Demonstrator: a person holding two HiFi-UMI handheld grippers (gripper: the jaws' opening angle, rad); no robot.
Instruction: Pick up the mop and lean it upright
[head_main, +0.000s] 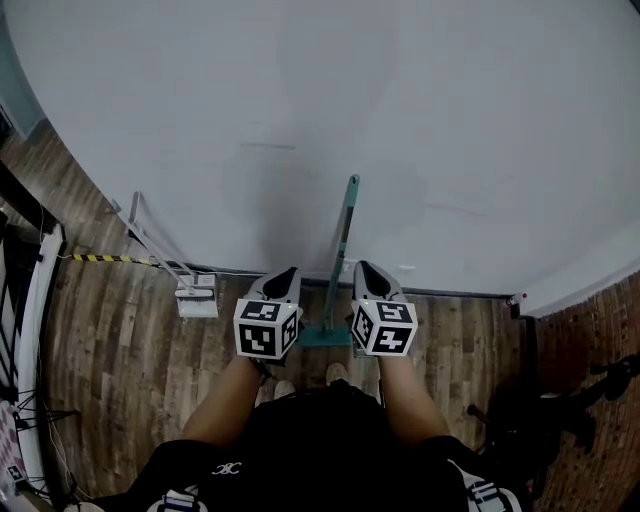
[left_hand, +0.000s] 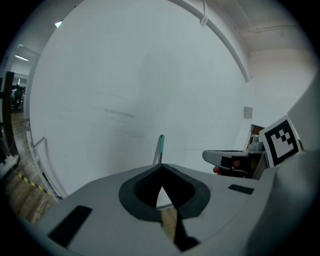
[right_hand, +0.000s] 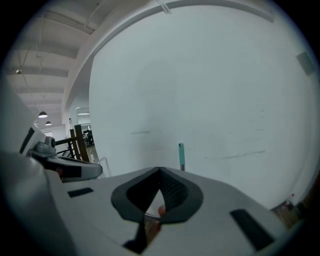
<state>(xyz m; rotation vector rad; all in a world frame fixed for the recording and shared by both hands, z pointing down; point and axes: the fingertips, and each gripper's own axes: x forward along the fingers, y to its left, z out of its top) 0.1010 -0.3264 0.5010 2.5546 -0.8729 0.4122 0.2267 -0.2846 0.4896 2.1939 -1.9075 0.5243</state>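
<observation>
The mop stands upright against the white wall, its teal-tipped pole (head_main: 343, 240) rising from a teal head (head_main: 325, 336) on the wood floor. Both grippers hang apart from it, one on each side of the pole's lower end. My left gripper (head_main: 286, 274) is shut and holds nothing; my right gripper (head_main: 364, 270) is shut and holds nothing. In the left gripper view the jaws (left_hand: 162, 167) meet at their tips, and the mop handle (left_hand: 160, 146) shows just beyond them. In the right gripper view the shut jaws (right_hand: 160, 171) sit below and left of the handle tip (right_hand: 181, 154).
A white long-handled floor tool (head_main: 160, 250) leans on the wall to the left, its head (head_main: 196, 301) on the floor. Yellow-black tape (head_main: 110, 259) runs along the baseboard. Black equipment (head_main: 560, 405) stands at the right, a white frame (head_main: 32, 330) at the far left.
</observation>
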